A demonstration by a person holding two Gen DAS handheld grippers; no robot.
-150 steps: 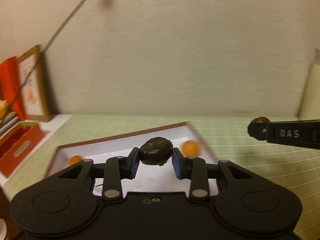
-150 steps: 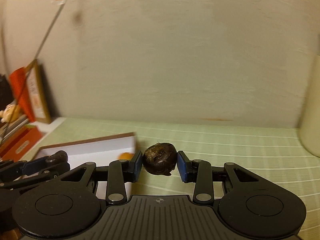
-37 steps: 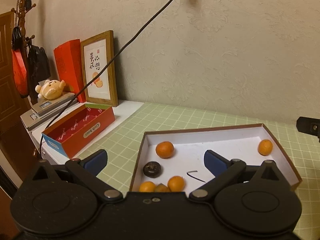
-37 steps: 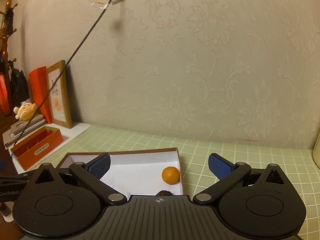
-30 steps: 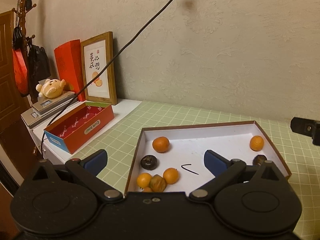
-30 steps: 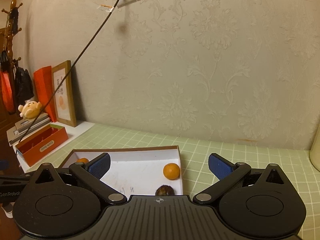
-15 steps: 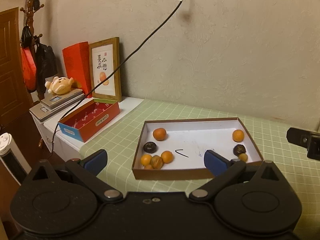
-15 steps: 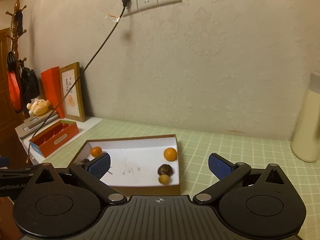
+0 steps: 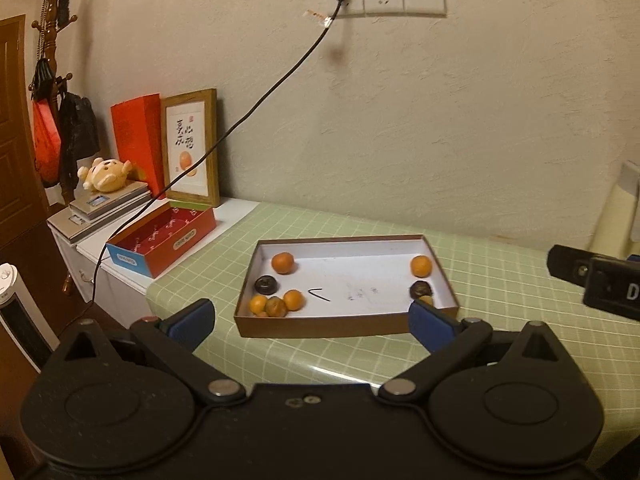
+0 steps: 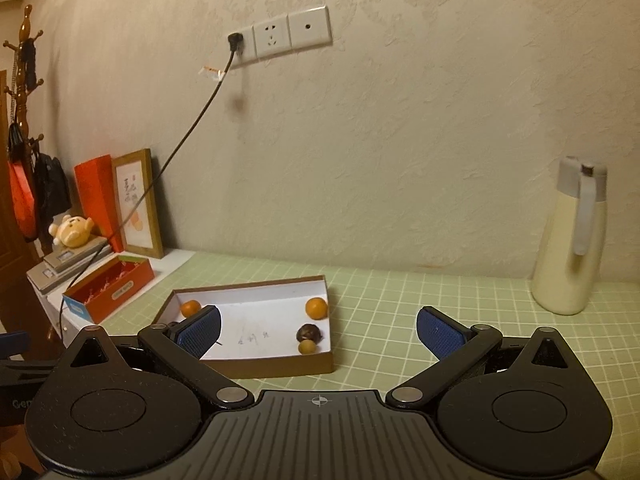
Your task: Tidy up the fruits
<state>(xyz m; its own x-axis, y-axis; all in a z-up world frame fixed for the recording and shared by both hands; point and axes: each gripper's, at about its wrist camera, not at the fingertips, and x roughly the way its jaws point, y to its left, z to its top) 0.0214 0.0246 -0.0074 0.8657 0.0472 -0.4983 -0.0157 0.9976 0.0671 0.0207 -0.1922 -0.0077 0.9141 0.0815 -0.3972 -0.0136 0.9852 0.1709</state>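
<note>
Brown-walled, the shallow rectangular cardboard tray (image 9: pixel 344 326) is laid with its long axis across mid-frame on the green checked tablecloth (image 9: pixel 500 280). Smooth round orange fruits (image 9: pixel 283 263) and dark wrinkled fruits (image 9: pixel 266 284) are clustered at its ends. Nothing is held between the widely spread jaws of the left gripper (image 9: pixel 310 320) and right gripper (image 10: pixel 318 332).

One shallow brown cardboard tray (image 9: pixel 320 326) holds four round orange fruits (image 9: pixel 283 262), two dark brown fruits (image 9: pixel 266 284), and two tan-brown ones (image 9: pixel 276 306), grouped left and right.
</note>
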